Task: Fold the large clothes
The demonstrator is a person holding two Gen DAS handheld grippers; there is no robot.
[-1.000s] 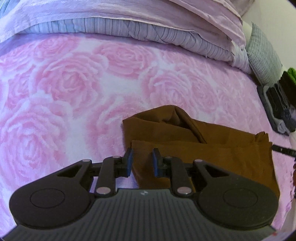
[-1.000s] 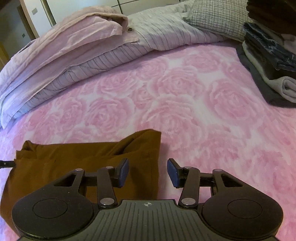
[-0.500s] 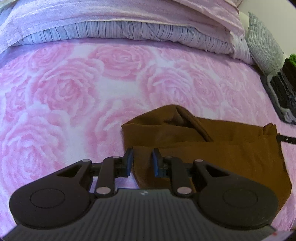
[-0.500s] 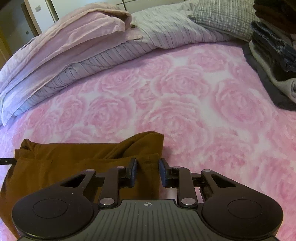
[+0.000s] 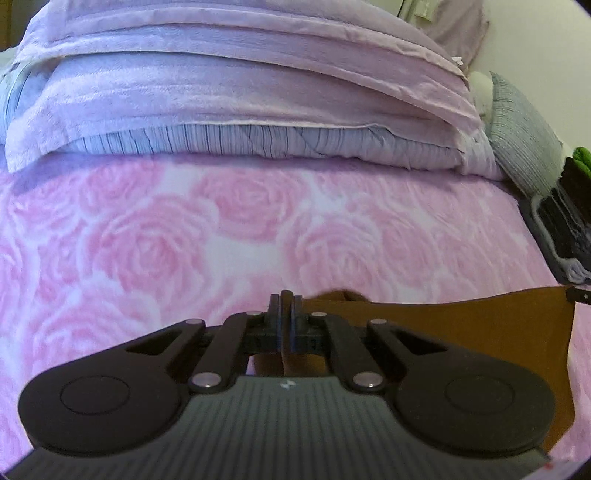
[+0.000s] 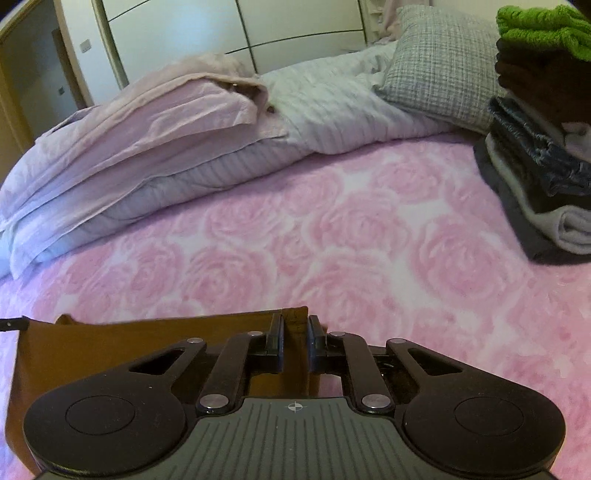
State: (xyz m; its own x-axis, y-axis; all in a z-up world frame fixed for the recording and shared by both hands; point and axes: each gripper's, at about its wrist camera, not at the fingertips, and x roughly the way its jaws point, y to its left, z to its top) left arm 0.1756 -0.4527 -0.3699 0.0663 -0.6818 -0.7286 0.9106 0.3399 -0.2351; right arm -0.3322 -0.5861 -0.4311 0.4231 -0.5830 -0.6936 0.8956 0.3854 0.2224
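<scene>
A brown garment (image 5: 461,325) lies on the pink rose blanket (image 5: 221,240), its top edge pulled straight between my two grippers. My left gripper (image 5: 286,299) is shut on the garment's left corner, and cloth shows below the pads. In the right wrist view the same garment (image 6: 147,343) stretches off to the left. My right gripper (image 6: 295,321) has its jaws closing on the right corner, with the folded cloth filling the gap between the pads. Each view catches the other gripper's tip at the far end of the edge.
A folded pink and striped duvet (image 6: 166,147) runs along the back of the bed. A grey checked pillow (image 6: 443,74) sits behind a stack of folded clothes (image 6: 546,147) topped with green, at the right. A white wardrobe (image 6: 221,33) stands beyond.
Both grippers closed onto the brown garment's corners and rose a little. The rumpled top edge now runs taut and straight between them.
</scene>
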